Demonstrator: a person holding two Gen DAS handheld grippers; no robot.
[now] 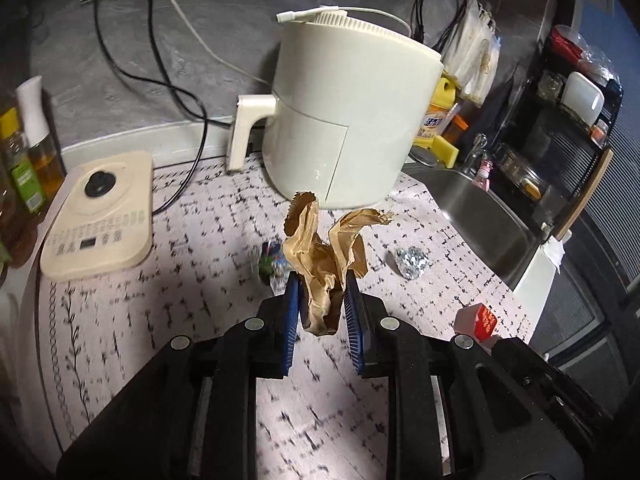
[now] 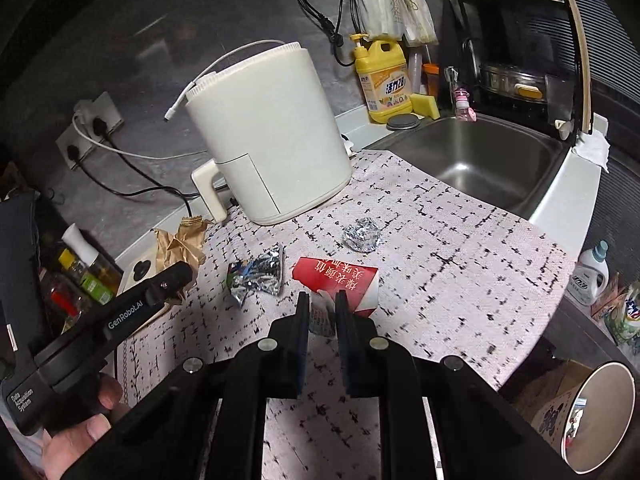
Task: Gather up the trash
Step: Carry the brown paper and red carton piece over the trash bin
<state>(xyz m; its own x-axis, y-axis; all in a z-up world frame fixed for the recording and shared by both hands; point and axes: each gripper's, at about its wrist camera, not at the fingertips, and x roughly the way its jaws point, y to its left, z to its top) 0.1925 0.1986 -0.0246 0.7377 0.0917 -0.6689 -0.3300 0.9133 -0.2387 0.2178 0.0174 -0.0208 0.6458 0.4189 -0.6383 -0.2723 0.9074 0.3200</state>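
Observation:
My left gripper (image 1: 320, 284) is shut on a crumpled brown paper bag (image 1: 320, 252) and holds it above the patterned counter mat (image 1: 200, 240). My right gripper (image 2: 322, 300) is shut on a red and white paper carton (image 2: 340, 280) over the mat. A crumpled foil ball (image 2: 362, 234) lies on the mat past the carton; it also shows in the left wrist view (image 1: 410, 262). A shiny snack wrapper (image 2: 256, 276) lies left of the carton, partly hidden behind the bag in the left wrist view (image 1: 272, 266). The left gripper body (image 2: 120, 312) and the brown bag (image 2: 176, 248) show at the left of the right wrist view.
A cream air fryer (image 1: 340, 120) stands at the back of the mat. A cream appliance base (image 1: 100, 216) and oil bottles (image 1: 24, 168) are at the left. A steel sink (image 2: 480, 164) with a yellow detergent bottle (image 2: 386, 80) lies to the right. A white bin (image 2: 596, 412) stands below the counter edge.

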